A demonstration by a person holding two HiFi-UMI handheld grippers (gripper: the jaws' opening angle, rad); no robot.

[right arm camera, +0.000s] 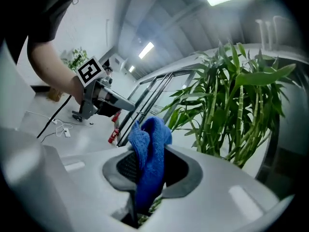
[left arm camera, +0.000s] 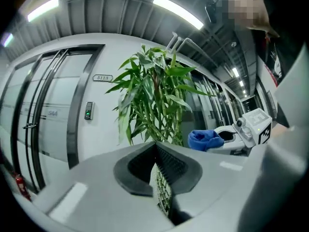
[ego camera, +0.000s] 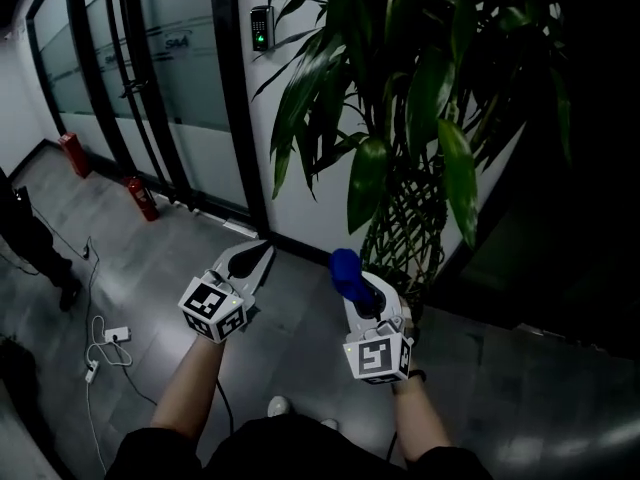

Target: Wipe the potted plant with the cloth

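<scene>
A tall potted plant [ego camera: 400,78] with long green leaves and woven stems stands ahead and to the right; it also fills the left gripper view [left arm camera: 154,100] and the right gripper view [right arm camera: 236,110]. My right gripper [ego camera: 352,273] is shut on a blue cloth [ego camera: 347,271], held just left of the woven stems [ego camera: 405,230]. In the right gripper view the blue cloth [right arm camera: 149,163] hangs pinched between the jaws. My left gripper [ego camera: 262,251] is shut with nothing in it, left of the plant and apart from it.
A glass door with black frames [ego camera: 150,78] and a white wall with a keypad [ego camera: 261,28] lie behind. Two red fire extinguishers [ego camera: 141,198] stand by the wall. A white cable and plug [ego camera: 108,340] lie on the grey floor. A person's legs [ego camera: 35,243] show at the left edge.
</scene>
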